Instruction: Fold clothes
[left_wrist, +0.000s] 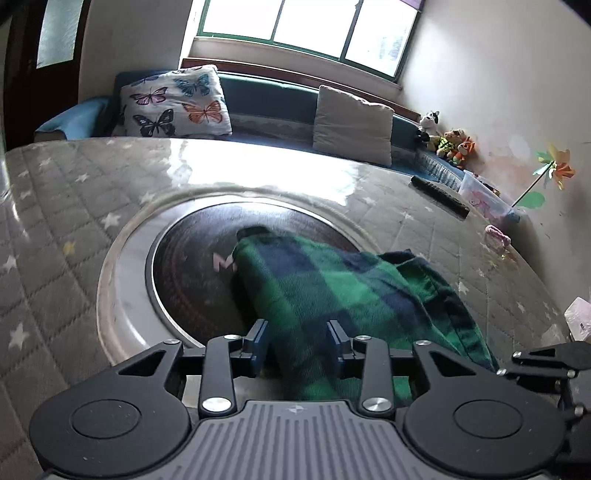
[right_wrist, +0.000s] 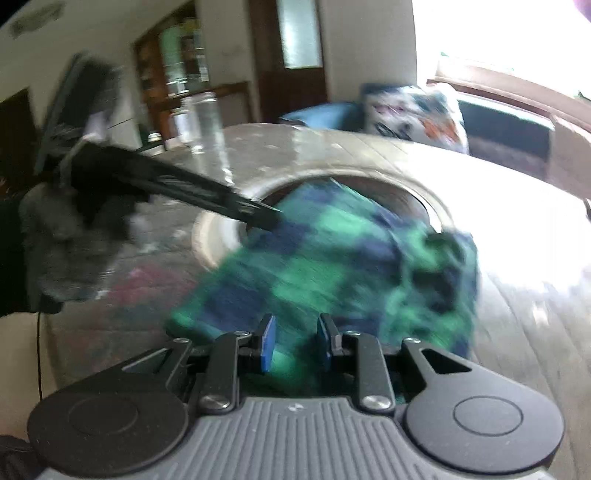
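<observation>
A green and navy plaid garment (left_wrist: 332, 291) lies bunched on the round table, partly over the dark centre disc (left_wrist: 192, 273). My left gripper (left_wrist: 297, 341) is open, its fingers on either side of the cloth's near edge. In the right wrist view the same garment (right_wrist: 332, 258) is blurred by motion. My right gripper (right_wrist: 295, 341) is open, with cloth between and under its fingers. The left gripper (right_wrist: 258, 216) shows there as a dark bar reaching the cloth's far left edge. The right gripper's body (left_wrist: 546, 362) shows at the lower right of the left view.
The table (left_wrist: 74, 229) has a grey star-quilted cover under clear plastic. A dark remote-like bar (left_wrist: 439, 195), a plastic box (left_wrist: 484, 195) and a pink item (left_wrist: 498, 234) lie at its far right. A bench with a butterfly pillow (left_wrist: 173, 103) and a beige cushion (left_wrist: 351, 125) stands behind.
</observation>
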